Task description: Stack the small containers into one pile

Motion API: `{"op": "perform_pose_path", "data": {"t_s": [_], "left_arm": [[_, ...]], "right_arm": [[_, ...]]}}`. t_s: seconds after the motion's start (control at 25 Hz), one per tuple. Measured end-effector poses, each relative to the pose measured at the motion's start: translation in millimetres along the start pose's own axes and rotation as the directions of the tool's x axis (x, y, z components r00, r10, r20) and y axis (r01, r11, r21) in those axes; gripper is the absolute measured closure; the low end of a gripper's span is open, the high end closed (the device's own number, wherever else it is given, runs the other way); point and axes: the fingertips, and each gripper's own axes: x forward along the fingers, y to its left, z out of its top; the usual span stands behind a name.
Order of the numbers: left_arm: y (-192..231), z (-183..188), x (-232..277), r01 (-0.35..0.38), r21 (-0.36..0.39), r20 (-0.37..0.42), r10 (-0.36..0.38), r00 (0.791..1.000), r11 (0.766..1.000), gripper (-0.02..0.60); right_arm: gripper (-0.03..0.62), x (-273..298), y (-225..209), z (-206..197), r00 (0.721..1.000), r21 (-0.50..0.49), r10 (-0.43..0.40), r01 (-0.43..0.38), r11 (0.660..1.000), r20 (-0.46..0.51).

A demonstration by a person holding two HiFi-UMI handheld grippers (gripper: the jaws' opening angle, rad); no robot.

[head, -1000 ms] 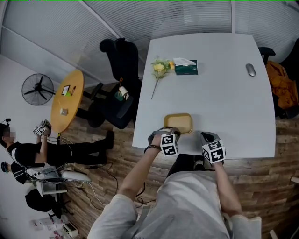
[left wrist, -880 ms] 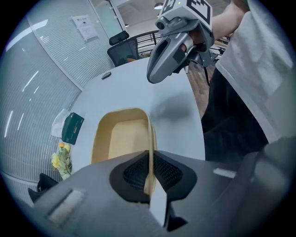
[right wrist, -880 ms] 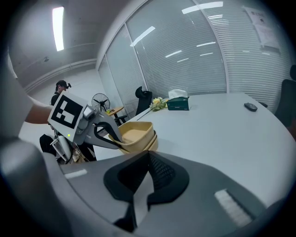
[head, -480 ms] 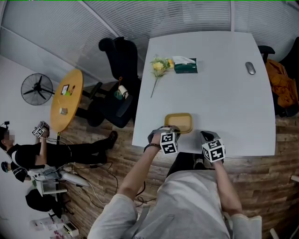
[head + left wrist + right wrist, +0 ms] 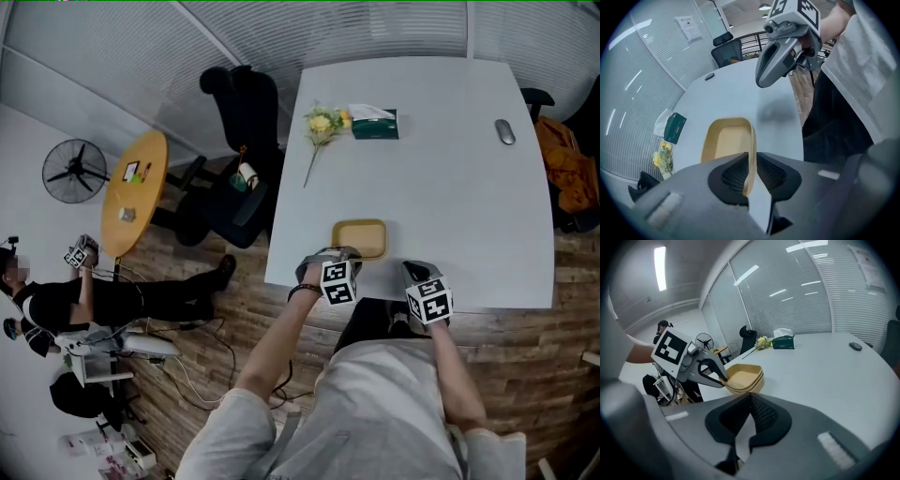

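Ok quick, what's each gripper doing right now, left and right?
Left gripper: closed on the rim of the tan container.
Right gripper: closed, holding nothing.

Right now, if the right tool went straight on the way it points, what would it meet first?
Probably the stack of yellow containers, just beyond the right tool. Depth is unclear, so it may slip past over the white table.
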Motion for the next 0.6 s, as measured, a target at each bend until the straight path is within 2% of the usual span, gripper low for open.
{"op": "perform_pose_path", "data": {"t_s": [0.24,0.4,0.6], "left_arm": [[-4,-3,-1,-0.011,-0.025,0.009,0.011,1.000,1.000,0.523],[-19,-8,-4,-0.005,-0.010,0.015,0.005,1.000,1.000,0.523],[-34,-14,-21,-0.019,-0.069,0.049,0.023,0.999,0.997,0.523]], "right_arm": [[0.594,2,5,-3,1.000,-0.005,0.005,-0.005,1.000,0.000],[0.594,0,15,-8,1.000,-0.009,0.004,-0.004,1.000,-0.007],[0.594,-2,25,-11,1.000,0.052,-0.017,0.017,0.998,0.005]]}}
